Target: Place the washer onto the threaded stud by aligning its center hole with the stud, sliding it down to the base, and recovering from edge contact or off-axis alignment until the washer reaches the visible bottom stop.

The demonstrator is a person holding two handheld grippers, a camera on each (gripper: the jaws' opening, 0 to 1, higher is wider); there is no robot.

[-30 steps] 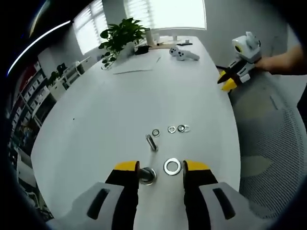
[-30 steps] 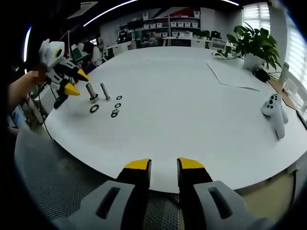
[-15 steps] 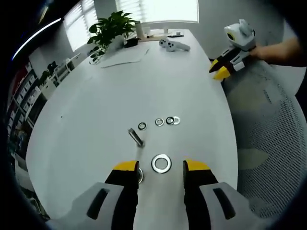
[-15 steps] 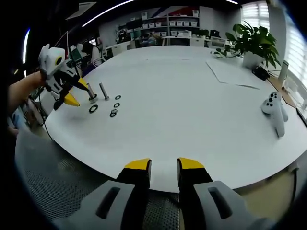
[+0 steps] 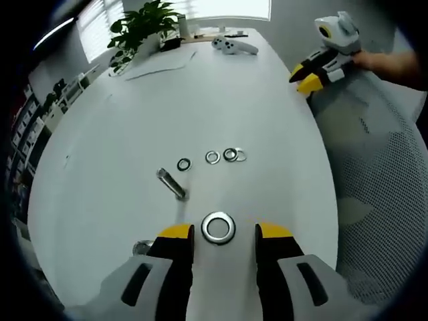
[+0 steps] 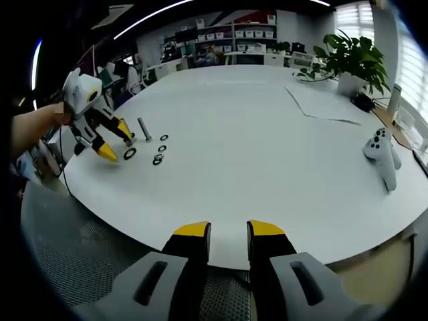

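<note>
The left tongs point(image 5: 224, 235) are hanging low over a wide white table point(image 5: 200, 100), their yellow-tipped jaws standing spread with nothing between them but the large washer point(image 5: 219, 227), which is lying flat on the table in the gap just ahead of the tips. A threaded stud point(image 5: 171, 183) is standing a little further out, ahead and to the left of these tongs, with a row of small washers point(image 5: 212, 157) lying beyond it; a round metal base point(image 5: 142, 248) is peeking out just beside the left jaw. In the right gripper view the same left tongs point(image 6: 114, 140) are showing far off to the left, held in a person's hand point(image 6: 37, 127), open, and tipping down at the table close to the stud point(image 6: 143, 128) and the big washer point(image 6: 130, 153). The right tongs point(image 6: 229, 234) are hovering over the table's near edge, well apart from the hardware, jaws parted with only a narrow gap and gripping nothing; in the left gripper view they point(image 5: 302, 75) are appearing at the far right edge of the table. Far ahead of the left tongs a potted plant point(image 5: 137, 30), a sheet of paper point(image 5: 157, 65) and a white controller point(image 5: 234, 45) are resting near bright blinded windows. A mesh chair back point(image 5: 381, 174) is standing to the right of the table, and shelving with boxes point(image 6: 247, 33) is lining the room's far wall.
</note>
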